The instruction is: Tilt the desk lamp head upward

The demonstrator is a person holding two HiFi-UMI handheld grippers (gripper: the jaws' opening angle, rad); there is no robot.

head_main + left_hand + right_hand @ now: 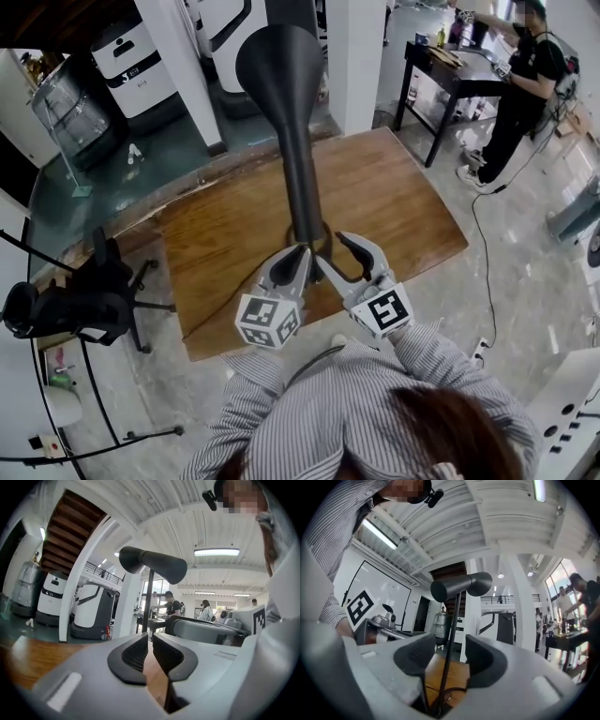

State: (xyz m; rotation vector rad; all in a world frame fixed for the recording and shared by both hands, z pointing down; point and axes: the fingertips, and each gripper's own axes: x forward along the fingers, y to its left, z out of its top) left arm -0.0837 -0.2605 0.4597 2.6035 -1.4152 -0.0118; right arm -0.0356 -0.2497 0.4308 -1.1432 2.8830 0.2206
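Lamp head (279, 64) sits atop a thin black stem (302, 187), which rises from the wooden tabletop (398, 202) just ahead of us. We hold the right hand-held gripper (450, 644) low at the stem's foot with its jaws wide apart. In the right gripper view the stem passes between them and touches neither pad. The left hand-held gripper (150, 637) is just beside it, jaws nearly together with only a thin slit. Nothing is in that slit, and the stem stands beyond its tips.
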